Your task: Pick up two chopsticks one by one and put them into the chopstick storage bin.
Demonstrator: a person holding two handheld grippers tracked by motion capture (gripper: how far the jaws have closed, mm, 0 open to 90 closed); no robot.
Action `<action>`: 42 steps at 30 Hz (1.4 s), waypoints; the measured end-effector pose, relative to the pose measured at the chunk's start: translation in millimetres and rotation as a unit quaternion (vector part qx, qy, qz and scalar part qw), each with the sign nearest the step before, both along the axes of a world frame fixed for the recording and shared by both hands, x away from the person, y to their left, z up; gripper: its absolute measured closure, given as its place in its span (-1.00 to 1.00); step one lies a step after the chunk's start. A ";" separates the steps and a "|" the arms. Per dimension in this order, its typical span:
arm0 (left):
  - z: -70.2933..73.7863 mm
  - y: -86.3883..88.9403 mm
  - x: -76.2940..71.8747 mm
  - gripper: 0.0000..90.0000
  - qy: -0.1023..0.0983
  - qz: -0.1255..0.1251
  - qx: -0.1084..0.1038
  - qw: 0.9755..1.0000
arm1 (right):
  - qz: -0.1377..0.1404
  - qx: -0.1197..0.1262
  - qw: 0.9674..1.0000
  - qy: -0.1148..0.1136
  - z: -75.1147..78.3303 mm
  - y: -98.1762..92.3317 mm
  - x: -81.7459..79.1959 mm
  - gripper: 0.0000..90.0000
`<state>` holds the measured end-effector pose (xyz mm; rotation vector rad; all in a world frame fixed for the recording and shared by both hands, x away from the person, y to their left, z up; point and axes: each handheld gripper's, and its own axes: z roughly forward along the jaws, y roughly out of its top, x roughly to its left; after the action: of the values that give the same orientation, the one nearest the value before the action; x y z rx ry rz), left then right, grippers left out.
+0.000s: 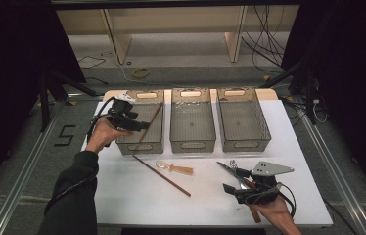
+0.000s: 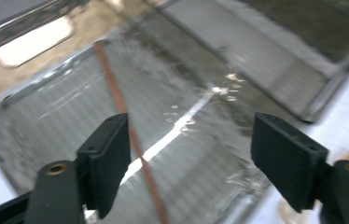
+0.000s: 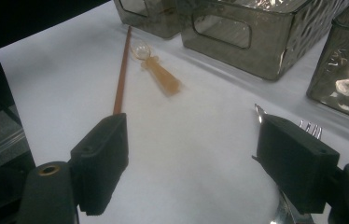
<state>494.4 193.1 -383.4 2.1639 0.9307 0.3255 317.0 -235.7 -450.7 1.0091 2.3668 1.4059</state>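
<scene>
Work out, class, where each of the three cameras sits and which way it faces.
High view: above the table's near side, facing forward and down on three bins; forearms, both hands show.
Left gripper view: on the left gripper, looking down into the left bin; its open fingers show.
Right gripper view: on the right gripper, facing across the table; open fingers show.
Shared: the spoon shows in high and right gripper views.

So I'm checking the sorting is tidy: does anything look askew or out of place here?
One thing: the chopstick in the left bin lies slanted, its far end propped on the rim rather than flat on the bottom. Its twin chopstick lies on the table beside a small spoon, unsorted. No spill or damage shows.
</scene>
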 end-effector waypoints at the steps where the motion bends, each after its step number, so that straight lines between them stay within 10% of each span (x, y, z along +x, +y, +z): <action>1: 1.5 -3.2 -4.2 -0.45 -0.002 -0.009 0.003 1.000 | 0.000 0.000 1.000 0.000 0.0 0.1 -0.1 -0.43; 12: 6.4 -29.2 -40.4 -0.59 -0.010 -0.102 0.043 0.994 | 0.001 0.000 1.000 -0.001 0.1 0.3 -0.3 -0.43; 32: -37.1 -35.6 -59.0 -0.44 0.019 -0.204 0.141 0.968 | 0.003 -0.002 1.000 0.001 -0.2 1.3 -0.5 -0.43; 38: -52.1 -39.2 -57.1 -0.32 0.036 -0.233 0.169 0.957 | 0.004 -0.003 1.000 0.002 -0.3 1.3 -0.4 -0.43; 42: -60.7 -40.1 -53.8 -0.26 0.046 -0.239 0.171 0.955 | 0.004 -0.002 1.000 0.002 -0.3 1.2 -0.3 -0.43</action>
<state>440.6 153.0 -444.1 2.6558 0.3884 0.1539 316.7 -234.6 -451.0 1.0026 2.3782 1.4024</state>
